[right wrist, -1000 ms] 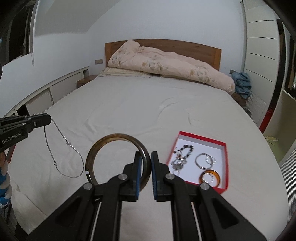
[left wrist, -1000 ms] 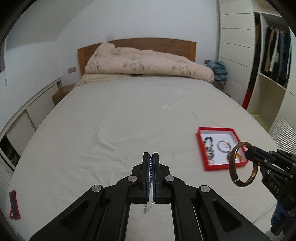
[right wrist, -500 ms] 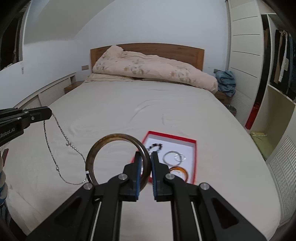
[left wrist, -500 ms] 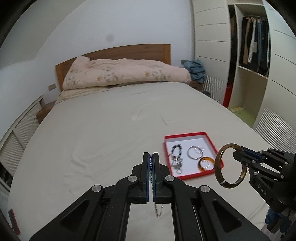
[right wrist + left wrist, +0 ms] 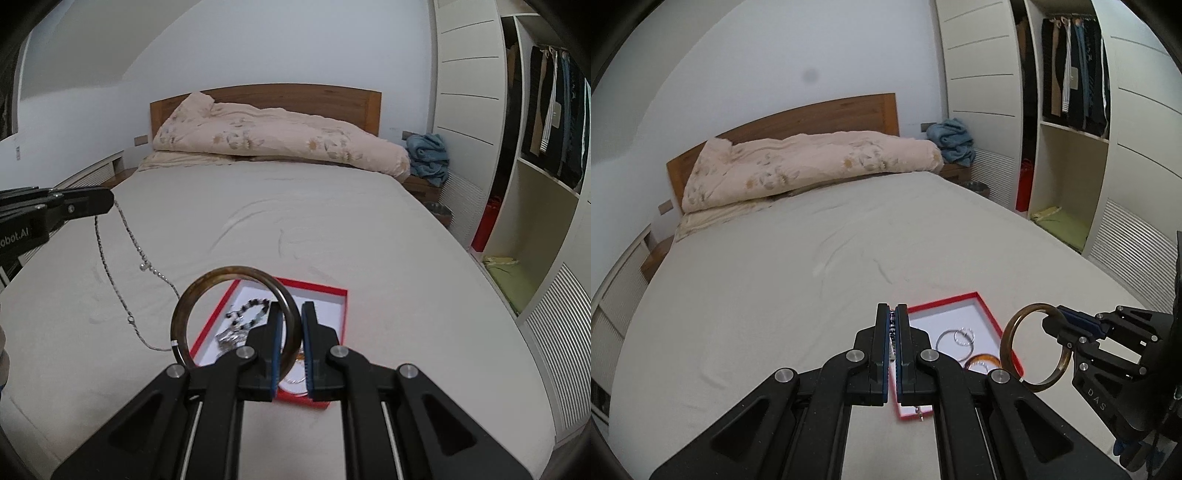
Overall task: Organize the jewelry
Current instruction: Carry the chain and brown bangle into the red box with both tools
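Note:
A red box with a white inside (image 5: 982, 303) (image 5: 332, 291) lies on the bed and holds a beaded bracelet (image 5: 248, 307), silver rings (image 5: 955, 338) and an amber bangle (image 5: 982, 360). My left gripper (image 5: 893, 314) is shut on a silver chain (image 5: 122, 254), which hangs in a loop to the left of the box. It also shows at the left of the right wrist view (image 5: 103, 201). My right gripper (image 5: 291, 314) is shut on a brown bangle (image 5: 184, 306) and holds it above the box; the bangle shows in the left wrist view (image 5: 1008, 336) too.
The bed sheet (image 5: 332, 229) spreads wide around the box. A folded floral duvet (image 5: 277, 140) lies by the wooden headboard. A wardrobe with hanging clothes (image 5: 1067, 74) and white louvred panels stands on the right. A blue cloth (image 5: 428, 155) lies on the nightstand.
Both grippers have moved toward the red box, which now sits right under them. The left still holds the chain, the right still holds the brown bangle.

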A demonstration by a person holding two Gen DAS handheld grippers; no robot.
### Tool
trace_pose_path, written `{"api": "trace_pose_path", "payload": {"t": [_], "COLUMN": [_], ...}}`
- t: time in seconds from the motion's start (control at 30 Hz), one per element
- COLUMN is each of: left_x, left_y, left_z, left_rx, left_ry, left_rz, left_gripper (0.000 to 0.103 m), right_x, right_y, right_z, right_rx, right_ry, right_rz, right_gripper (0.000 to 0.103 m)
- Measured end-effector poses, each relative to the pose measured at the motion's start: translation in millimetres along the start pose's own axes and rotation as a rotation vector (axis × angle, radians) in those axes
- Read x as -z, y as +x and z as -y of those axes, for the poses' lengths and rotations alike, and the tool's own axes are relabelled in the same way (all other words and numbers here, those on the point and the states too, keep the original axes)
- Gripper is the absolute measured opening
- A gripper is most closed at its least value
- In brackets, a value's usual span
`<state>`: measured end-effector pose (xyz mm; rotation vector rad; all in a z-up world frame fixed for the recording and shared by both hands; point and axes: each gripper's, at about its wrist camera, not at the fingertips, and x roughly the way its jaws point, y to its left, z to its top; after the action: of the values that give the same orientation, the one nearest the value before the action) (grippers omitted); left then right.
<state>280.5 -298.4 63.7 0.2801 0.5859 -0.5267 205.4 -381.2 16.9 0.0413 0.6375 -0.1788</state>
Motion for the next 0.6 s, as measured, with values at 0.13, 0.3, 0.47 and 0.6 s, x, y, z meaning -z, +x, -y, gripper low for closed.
{"api": "trace_pose_path", "payload": {"t": [0.13, 0.3, 0.47, 0.6], "left_x": [-9.8, -17.9, -21.7, -22.0], "left_y": [18.4, 43.2, 63.7, 78.6], "left_z": [8.6, 17.1, 24.2, 28.7], "left_rx": [0.008, 0.016, 0.021, 0.017], "left_ry": [0.010, 0.024, 0.036, 0.055], "left_rz": [0.002, 0.001, -0.002, 0.001], "left_gripper": [0.002, 0.002, 0.002, 0.002], "right_x": [-7.0, -12.7, -13.7, -13.3], "right_y": [12.6, 32.6, 49.7, 66.8], "right_z": [11.1, 24.2, 33.6, 40.6], "right_rx": [0.013, 0.023, 0.027, 0.034], "right_ry": [0.006, 0.024, 0.050, 0.068], "right_rz": [0.009, 0.016, 0.016, 0.013], "right_gripper": [0.009, 0.009, 0.009, 0.009]}}
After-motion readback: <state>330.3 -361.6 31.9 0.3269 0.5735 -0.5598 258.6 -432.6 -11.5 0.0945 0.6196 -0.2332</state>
